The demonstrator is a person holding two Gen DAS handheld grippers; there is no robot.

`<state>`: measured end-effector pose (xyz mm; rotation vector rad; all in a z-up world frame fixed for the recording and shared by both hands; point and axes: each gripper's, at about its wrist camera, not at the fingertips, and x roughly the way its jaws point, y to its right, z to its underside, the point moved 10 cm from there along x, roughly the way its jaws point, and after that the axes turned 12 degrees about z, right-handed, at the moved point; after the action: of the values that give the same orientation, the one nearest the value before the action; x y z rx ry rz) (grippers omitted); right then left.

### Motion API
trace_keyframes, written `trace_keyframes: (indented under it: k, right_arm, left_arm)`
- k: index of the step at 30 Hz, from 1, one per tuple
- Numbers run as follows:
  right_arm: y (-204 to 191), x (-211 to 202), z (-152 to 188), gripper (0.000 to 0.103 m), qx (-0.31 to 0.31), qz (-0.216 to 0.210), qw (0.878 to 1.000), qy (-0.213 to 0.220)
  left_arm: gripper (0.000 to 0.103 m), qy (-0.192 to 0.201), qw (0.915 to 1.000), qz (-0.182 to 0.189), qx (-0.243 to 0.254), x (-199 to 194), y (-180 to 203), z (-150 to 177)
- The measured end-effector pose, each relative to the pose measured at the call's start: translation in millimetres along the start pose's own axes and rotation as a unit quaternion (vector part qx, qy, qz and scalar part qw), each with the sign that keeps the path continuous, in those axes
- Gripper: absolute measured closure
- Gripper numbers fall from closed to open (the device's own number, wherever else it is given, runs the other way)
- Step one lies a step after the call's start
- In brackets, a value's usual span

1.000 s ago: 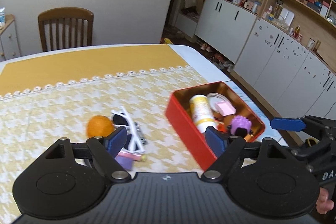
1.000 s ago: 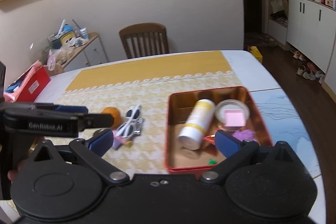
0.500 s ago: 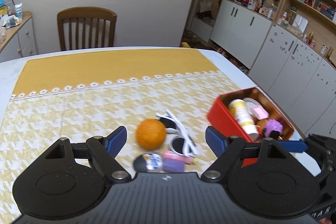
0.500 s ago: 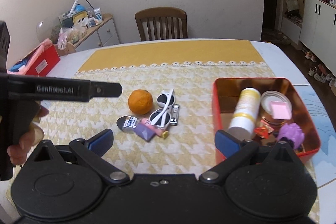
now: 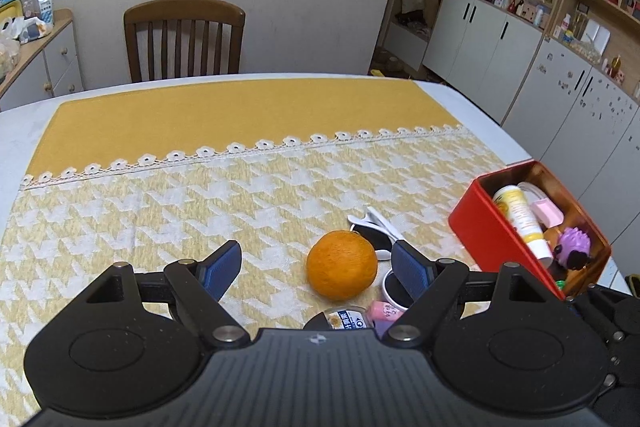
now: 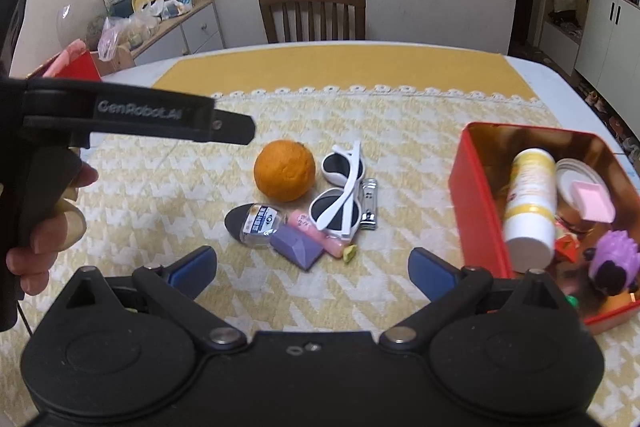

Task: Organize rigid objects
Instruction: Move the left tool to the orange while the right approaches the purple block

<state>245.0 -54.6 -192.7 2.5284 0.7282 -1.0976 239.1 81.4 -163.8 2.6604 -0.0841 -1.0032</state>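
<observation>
The left gripper (image 5: pixel 316 265) hangs with jaws spread and empty, just short of the orange (image 5: pixel 342 270). The right gripper (image 6: pixel 312 269) is likewise released, holding nothing. The orange lies on the cloth (image 6: pixel 400 291), left of the red tin (image 6: pixel 464 187). It looks firm, round and apt to roll, so the pads should close across its widest middle. Right of the orange, touching it or nearly so, the white sunglasses (image 6: pixel 344 187) look light and brittle.
</observation>
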Motion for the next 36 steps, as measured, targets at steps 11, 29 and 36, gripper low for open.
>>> trace_keyframes:
  k: [11,29,36]
  right_arm:
    - [-26.7,27.2,16.6,0.027,-0.024,-0.043,0.998,-0.04]
    - [-28.3,57.4,3.6,0.051,-0.057,-0.047,0.996,-0.04]
    - [-31.6,59.6,2.5,0.06,-0.084,-0.028,0.996,-0.026]
  left_arm:
    - [0.021,-0.026,0.9995,0.005,0.019,31.8,-4.2,7.6]
    - [0.021,-0.04,0.9985,0.009,0.036,63.8,-1.0,5.3]
    - [0.03,-0.041,0.9984,0.018,0.033,69.6,2.8,4.2]
